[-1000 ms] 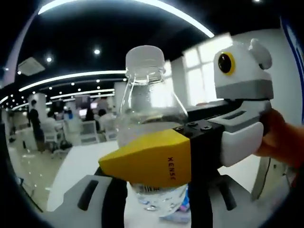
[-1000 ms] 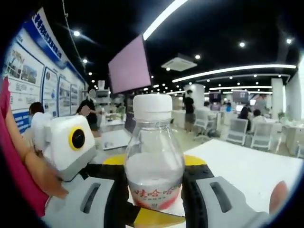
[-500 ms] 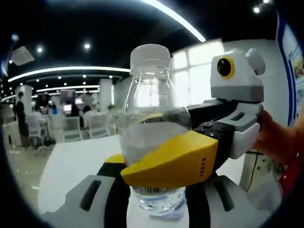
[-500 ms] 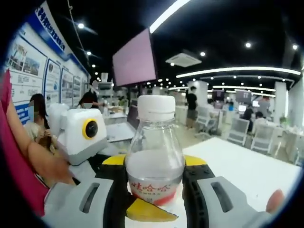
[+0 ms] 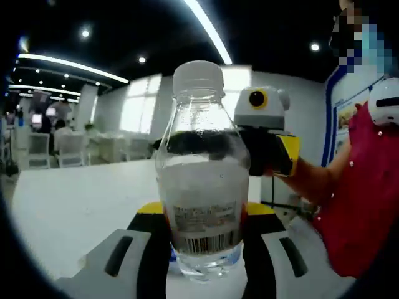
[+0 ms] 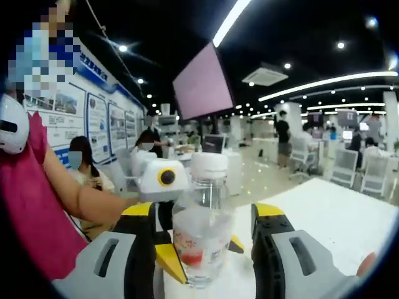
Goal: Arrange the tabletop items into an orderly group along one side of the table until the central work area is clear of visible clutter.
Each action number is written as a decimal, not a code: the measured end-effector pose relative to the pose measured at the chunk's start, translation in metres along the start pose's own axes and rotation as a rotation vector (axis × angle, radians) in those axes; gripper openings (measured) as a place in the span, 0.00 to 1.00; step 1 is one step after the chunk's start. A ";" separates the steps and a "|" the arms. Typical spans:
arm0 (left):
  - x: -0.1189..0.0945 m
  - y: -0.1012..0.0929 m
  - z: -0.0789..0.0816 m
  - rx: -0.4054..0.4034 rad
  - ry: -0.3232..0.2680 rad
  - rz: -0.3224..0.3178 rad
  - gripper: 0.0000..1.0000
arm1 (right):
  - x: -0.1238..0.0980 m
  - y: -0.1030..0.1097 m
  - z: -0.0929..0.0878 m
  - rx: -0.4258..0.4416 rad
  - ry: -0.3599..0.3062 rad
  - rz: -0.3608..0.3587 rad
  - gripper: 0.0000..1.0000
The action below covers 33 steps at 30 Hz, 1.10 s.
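ceiling: black, strip lights [image 6: 232,23] | wall: poster boards [image 6: 93,118] | windows [image 5: 138,112] bright | white chairs [image 6: 374,177]

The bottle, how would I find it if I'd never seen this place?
Look for the big white table in the bright office hall. Standing upright on it is the bottle, between the yellow-tipped jaws of the left gripper, with the right gripper facing it from the other side. It is clear plastic with a white cap, a barcode on one side and a red-printed label on the other.
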<state>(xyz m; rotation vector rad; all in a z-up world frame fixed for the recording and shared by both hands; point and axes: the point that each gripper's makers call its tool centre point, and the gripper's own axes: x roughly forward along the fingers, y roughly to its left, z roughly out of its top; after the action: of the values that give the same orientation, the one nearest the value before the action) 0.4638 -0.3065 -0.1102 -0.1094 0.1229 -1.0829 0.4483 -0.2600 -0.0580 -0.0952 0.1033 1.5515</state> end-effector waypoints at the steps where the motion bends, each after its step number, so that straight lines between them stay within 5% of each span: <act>1: -0.002 -0.008 -0.001 -0.008 -0.001 -0.052 0.40 | 0.002 0.003 -0.003 0.001 0.011 0.011 0.59; 5: -0.006 -0.028 -0.001 -0.025 -0.009 -0.179 0.40 | 0.009 0.019 -0.016 -0.009 0.061 0.091 0.59; 10: -0.011 -0.046 -0.008 -0.007 0.034 -0.276 0.40 | 0.012 0.034 -0.011 0.024 0.034 0.167 0.54; 20: -0.023 -0.056 -0.010 -0.010 0.042 -0.351 0.40 | 0.024 0.048 -0.016 0.049 0.046 0.235 0.43; 28: -0.039 -0.040 -0.013 0.041 0.051 -0.291 0.41 | 0.043 0.046 -0.016 0.006 0.032 0.226 0.41; 33: -0.049 -0.018 -0.016 0.081 0.106 -0.224 0.41 | 0.059 0.035 -0.015 -0.018 0.028 0.204 0.41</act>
<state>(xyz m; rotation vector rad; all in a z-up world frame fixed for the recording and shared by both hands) 0.4229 -0.2725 -0.1213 0.0076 0.1644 -1.3159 0.4143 -0.2032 -0.0802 -0.1239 0.1246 1.7557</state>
